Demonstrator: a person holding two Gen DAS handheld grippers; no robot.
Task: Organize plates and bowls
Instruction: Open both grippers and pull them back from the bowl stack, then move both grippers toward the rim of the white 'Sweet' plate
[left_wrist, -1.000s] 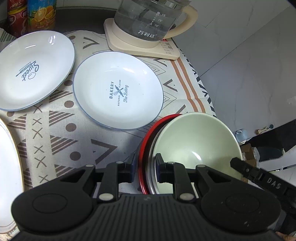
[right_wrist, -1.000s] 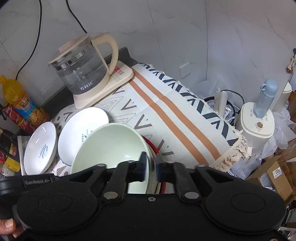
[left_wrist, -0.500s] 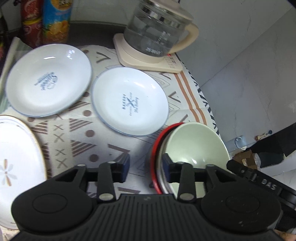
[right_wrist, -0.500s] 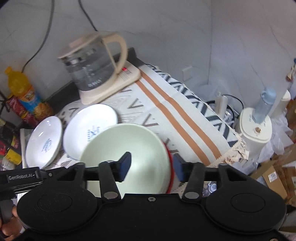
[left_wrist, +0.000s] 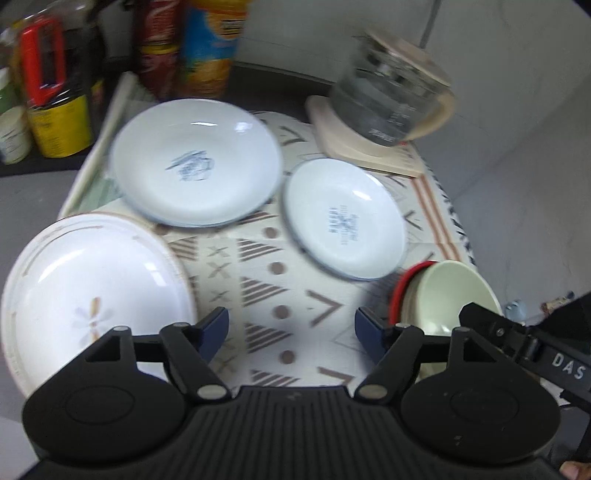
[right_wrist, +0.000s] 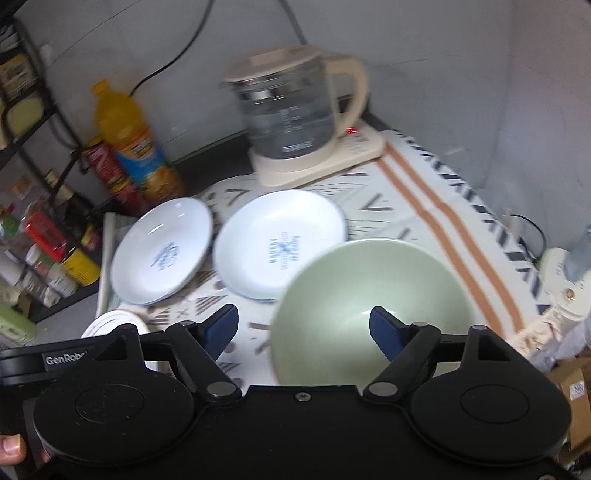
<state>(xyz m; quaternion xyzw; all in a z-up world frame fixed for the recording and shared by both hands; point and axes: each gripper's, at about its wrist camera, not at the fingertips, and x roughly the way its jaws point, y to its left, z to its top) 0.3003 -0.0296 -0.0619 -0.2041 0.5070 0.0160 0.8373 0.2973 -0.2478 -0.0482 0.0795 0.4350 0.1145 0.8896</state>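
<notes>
Both grippers are letting go: left gripper (left_wrist: 291, 328) jaws are opening w/ only patterned tablecloth (left_wrist: 266, 280) between them; right gripper (right_wrist: 303, 326) jaws are also opening, nothing pinched, the green bowl (right_wrist: 373, 314) just under its right finger.

Landmark = glass kettle (right_wrist: 291, 118). Green bowl sits in front of the kettle at the cloth's near edge, nested on a steel bowl and a red-rimmed dish (left_wrist: 400, 291), mouth up. Being round it has no long axis; the stack's axis looks roughly vertical, slightly off-centre since the red rim shows on 1 side only.

Still loose: 2 white plates w/ blue print, "bakery" plate (left_wrist: 345, 218) directly in front of the kettle, the other plate (left_wrist: 195, 162) to the kettle's left, and a big flower-pattern plate (left_wrist: 92, 295) furthest from the kettle.

Step in hand, as I judge it: release and clear. Do it well by pulling fingers straight away from the rims, not dragging, so the stack doesn't shift; check it sits flat. Then likely the 2 matching plates stack together, approached at the rim edge.
</notes>
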